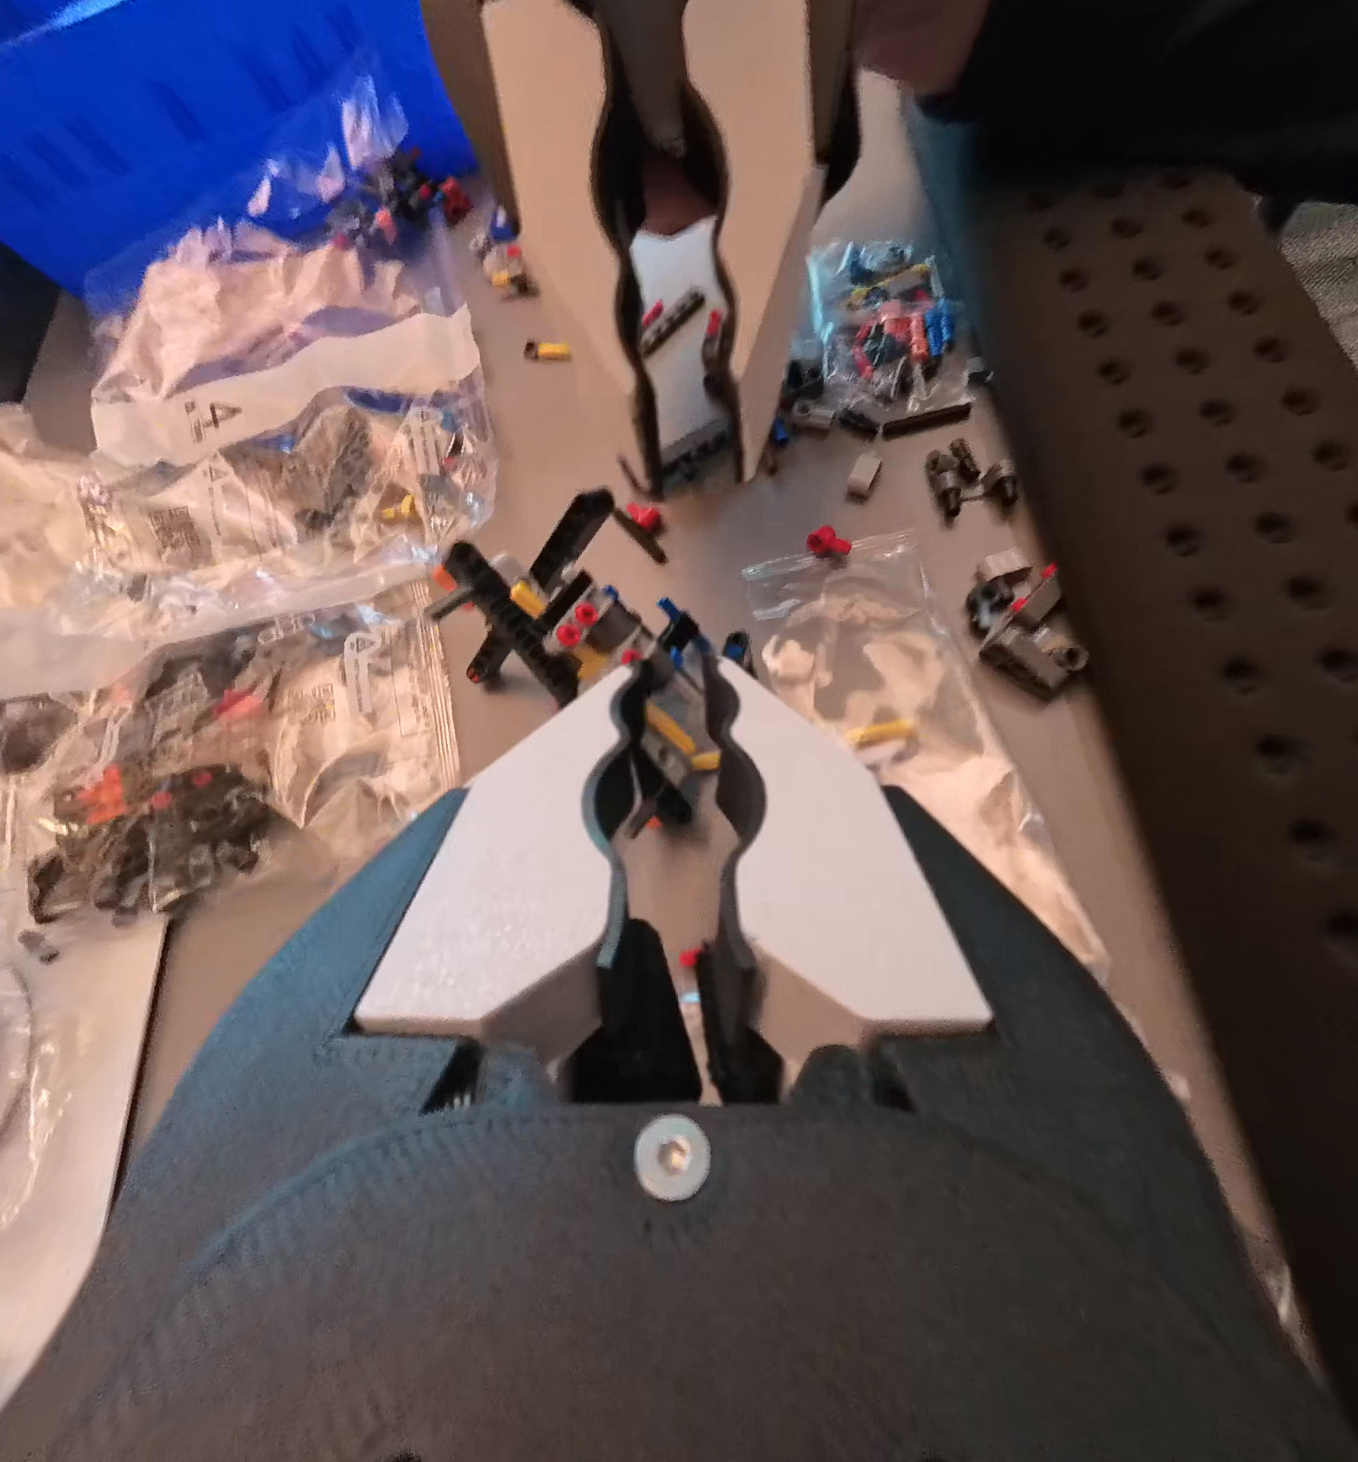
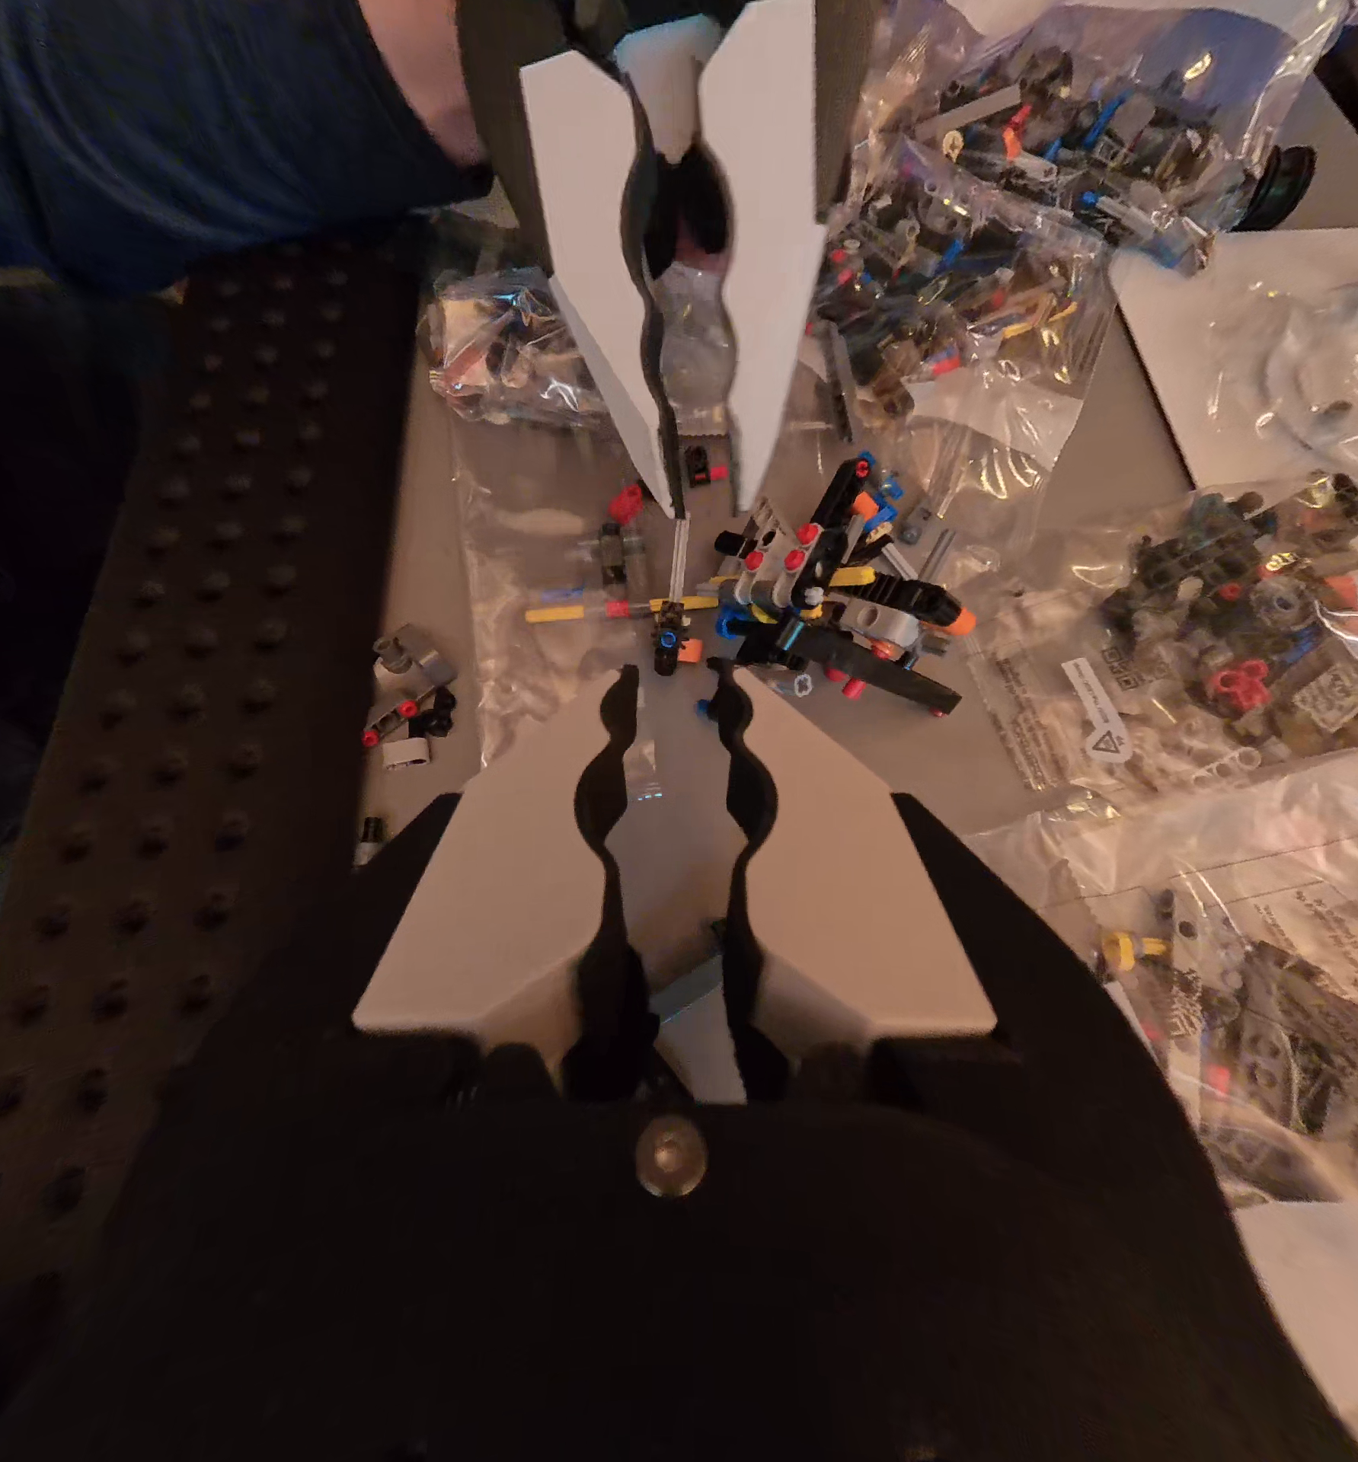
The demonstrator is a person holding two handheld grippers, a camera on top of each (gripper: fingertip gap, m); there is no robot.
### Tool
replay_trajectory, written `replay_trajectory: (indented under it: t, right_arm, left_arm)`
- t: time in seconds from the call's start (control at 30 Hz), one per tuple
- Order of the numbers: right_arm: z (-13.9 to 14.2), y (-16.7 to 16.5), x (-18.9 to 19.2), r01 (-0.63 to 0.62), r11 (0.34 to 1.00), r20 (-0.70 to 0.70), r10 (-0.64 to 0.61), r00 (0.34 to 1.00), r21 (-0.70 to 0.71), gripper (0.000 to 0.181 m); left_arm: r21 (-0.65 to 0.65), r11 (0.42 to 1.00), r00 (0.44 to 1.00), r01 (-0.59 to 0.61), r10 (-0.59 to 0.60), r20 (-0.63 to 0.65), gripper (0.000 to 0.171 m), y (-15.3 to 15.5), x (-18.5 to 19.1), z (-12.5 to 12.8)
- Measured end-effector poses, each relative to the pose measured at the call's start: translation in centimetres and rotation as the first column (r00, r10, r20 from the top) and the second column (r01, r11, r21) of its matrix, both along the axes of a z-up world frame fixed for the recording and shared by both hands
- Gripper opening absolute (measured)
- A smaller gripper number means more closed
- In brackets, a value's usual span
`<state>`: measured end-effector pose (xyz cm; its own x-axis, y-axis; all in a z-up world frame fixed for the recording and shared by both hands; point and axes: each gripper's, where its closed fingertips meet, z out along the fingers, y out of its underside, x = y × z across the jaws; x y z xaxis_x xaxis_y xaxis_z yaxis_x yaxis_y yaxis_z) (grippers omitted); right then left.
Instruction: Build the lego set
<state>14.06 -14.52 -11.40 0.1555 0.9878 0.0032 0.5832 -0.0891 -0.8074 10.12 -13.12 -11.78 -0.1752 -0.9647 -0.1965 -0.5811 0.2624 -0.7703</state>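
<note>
The half-built lego model (image 2: 826, 609) of black, grey, yellow and blue pieces lies mid-table (image 1: 691, 506), touching neither gripper. The left gripper (image 1: 671, 672) hovers above it, fingers narrowly parted and holding nothing. The right gripper (image 2: 671, 680) is likewise parted and empty, beside a yellow axle (image 2: 572, 613). At least four clear parts bags (image 2: 1245, 633) crowd one table side; a dark perforated board (image 2: 185, 633) borders the other.

The left gripper (image 1: 671, 672) hangs over the tabletop (image 1: 707, 570), its white fingers (image 1: 549, 854) a little apart. A half-built lego model (image 1: 557, 617) lies just past the tips. The right gripper (image 1: 691, 467) points in from the far side. Clear bags of pieces (image 1: 264, 443) sit on the left.
</note>
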Motion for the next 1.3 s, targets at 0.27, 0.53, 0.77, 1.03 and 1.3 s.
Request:
replay_trajectory:
  t: [0.27,0.53,0.77,1.03,1.3]
  right_arm:
    - [-4.1,-0.3,-2.3,-0.006,1.000,0.200,0.010,0.980,-0.022,0.026]
    - [-5.3,0.5,-3.4,0.009,1.000,0.236,-0.006,0.972,-0.012,0.005]
    - [-1.9,-0.1,-3.7,-0.022,0.997,0.036,0.025,0.999,-0.076,0.005]
    - [-1.3,-0.2,-3.4,-0.024,0.999,0.035,0.025,0.999,-0.023,0.005]
    - [-0.8,-0.2,-3.4,-0.022,1.000,0.022,0.022,1.000,-0.006,0.005]
  left_arm:
    - [-0.028,1.000,0.990,0.009,-0.013,-0.138,0.026,-0.2,-1.1,-2.4]
    - [-0.037,0.998,0.971,0.050,-0.057,-0.230,0.005,-0.9,-1.2,-4.6]
    - [-0.062,0.996,0.992,0.069,-0.075,-0.103,0.001,-1.2,-0.8,-2.1]
    - [-0.088,0.993,0.997,0.074,-0.077,-0.027,0.010,-1.4,-0.6,-0.6]
    - [-0.054,0.995,0.996,0.088,-0.089,-0.012,0.003,-1.6,-0.4,-0.3]
